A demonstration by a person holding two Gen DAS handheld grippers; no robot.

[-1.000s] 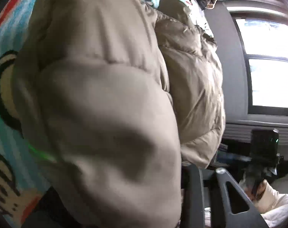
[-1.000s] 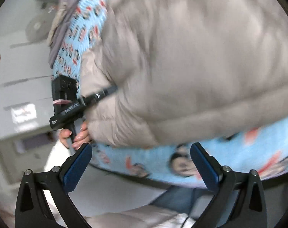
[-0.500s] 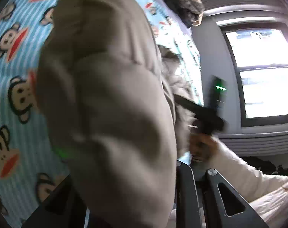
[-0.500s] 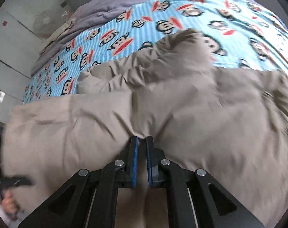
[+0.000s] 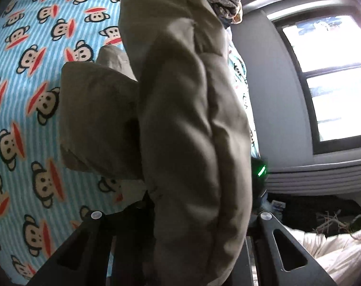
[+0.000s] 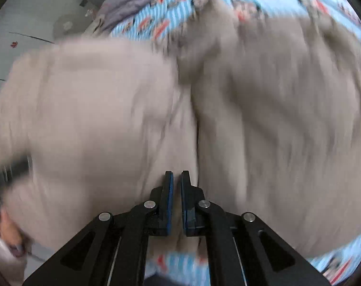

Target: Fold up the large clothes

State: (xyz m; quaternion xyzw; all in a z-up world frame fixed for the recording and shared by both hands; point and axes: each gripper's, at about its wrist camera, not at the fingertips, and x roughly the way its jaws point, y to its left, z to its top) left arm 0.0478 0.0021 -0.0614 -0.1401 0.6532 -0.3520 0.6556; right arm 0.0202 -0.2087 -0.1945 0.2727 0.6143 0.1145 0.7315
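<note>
The puffy beige jacket (image 5: 187,128), lifted over the monkey-print bed (image 5: 25,76), is pinched by both the left gripper (image 5: 199,226) and right gripper (image 6: 176,190); it looks light, soft and slippery, best held at seams or hems.

no readable text, labels, brands or numbers, only cartoon monkey faces printed on the bedsheet (image 5: 37,95)

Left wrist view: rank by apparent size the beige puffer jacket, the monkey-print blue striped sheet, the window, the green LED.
1. Beige puffer jacket, though nearness to the camera inflates it.
2. Monkey-print blue striped sheet, close behind, partly hidden.
3. Window.
4. Green LED.
</note>
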